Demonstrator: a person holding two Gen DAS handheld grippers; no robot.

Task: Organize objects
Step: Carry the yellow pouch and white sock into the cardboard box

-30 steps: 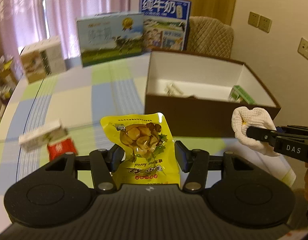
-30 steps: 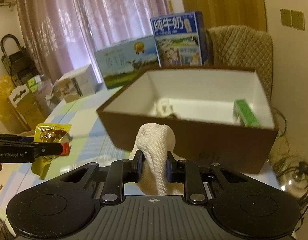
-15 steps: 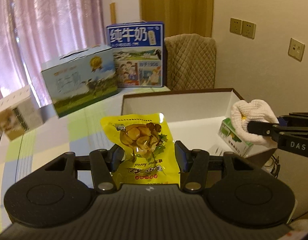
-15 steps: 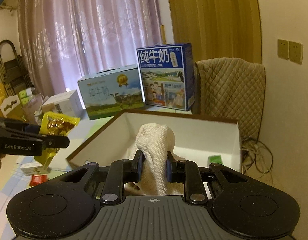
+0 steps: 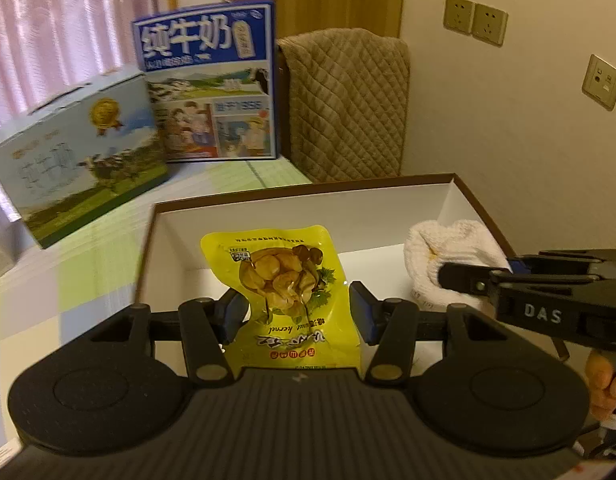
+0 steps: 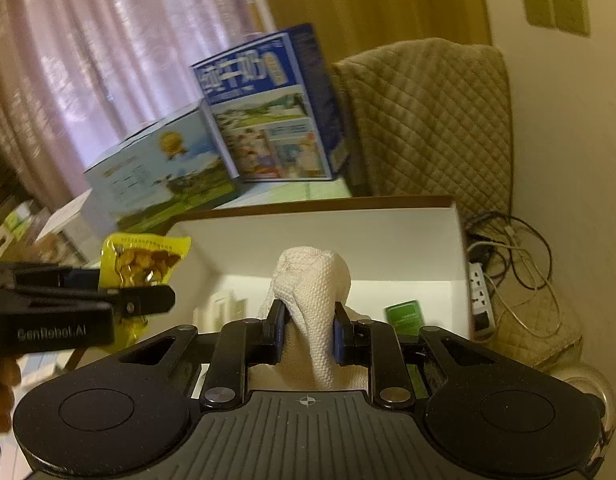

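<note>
- Left wrist view: our left gripper (image 5: pixel 296 308) carries the yellow snack pouch (image 5: pixel 286 288) upright, with its print upside down to us. The fingers (image 5: pixel 234 314) stand at the pouch's two side edges and it hangs clear of any surface, so we judge them clamped on it, though the contact itself is hard to see.
- Same view: the pouch sits in front of the open brown box (image 5: pixel 479 204), whose white inside fills the space behind it. The right gripper (image 5: pixel 451 276) comes in from the right, pinching the white cloth (image 5: pixel 447 252) over the box's right end.
- Beyond the box on the checked tablecloth (image 5: pixel 88 280) stand the blue milk carton (image 5: pixel 212 80) and the pale milk case (image 5: pixel 76 152), with a quilted chair back (image 5: pixel 343 100) behind.
- Right wrist view: our right gripper (image 6: pixel 308 332) is closed tightly on the white cloth (image 6: pixel 313 280), which bulges above the pads. Below and ahead lies the box (image 6: pixel 459 248), already holding a small green packet (image 6: pixel 403 314) and a pale item we cannot identify.
- Same view: the left gripper (image 6: pixel 164 300) holds the pouch (image 6: pixel 142 256) just over the box's left wall.
- We judge the step to be dropping both items into the box. Next we need to lower each hand inside the walls, open the fingers, and keep clear of the green packet.
</note>
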